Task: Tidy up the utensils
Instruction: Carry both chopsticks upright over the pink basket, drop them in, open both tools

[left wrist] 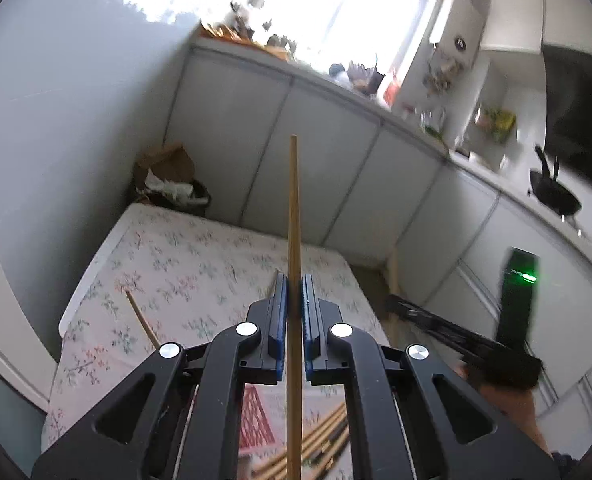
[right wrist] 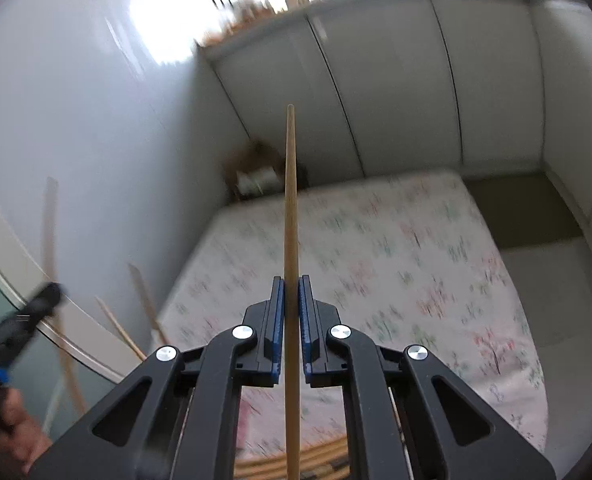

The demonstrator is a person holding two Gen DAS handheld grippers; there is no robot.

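Note:
My left gripper [left wrist: 294,280] is shut on a wooden chopstick [left wrist: 294,208] that points straight ahead over the floral tablecloth [left wrist: 200,264]. My right gripper [right wrist: 292,280] is likewise shut on a second chopstick [right wrist: 290,200], held above the same tablecloth [right wrist: 395,248]. A bundle of several chopsticks [left wrist: 319,436] lies on the cloth under the left gripper, and its edge [right wrist: 319,460] shows below the right one. One loose chopstick [left wrist: 142,322] rests at the left. In the right wrist view the left gripper [right wrist: 28,316] appears blurred at the left, with a hand [right wrist: 12,420] behind it.
White cabinet fronts [left wrist: 327,160] wrap round the table's far and right sides. A brown paper bag [left wrist: 164,168] stands at the far corner by the wall. A black wok [left wrist: 553,196] sits on the counter. A black box with a green light [left wrist: 519,292] stands at the right.

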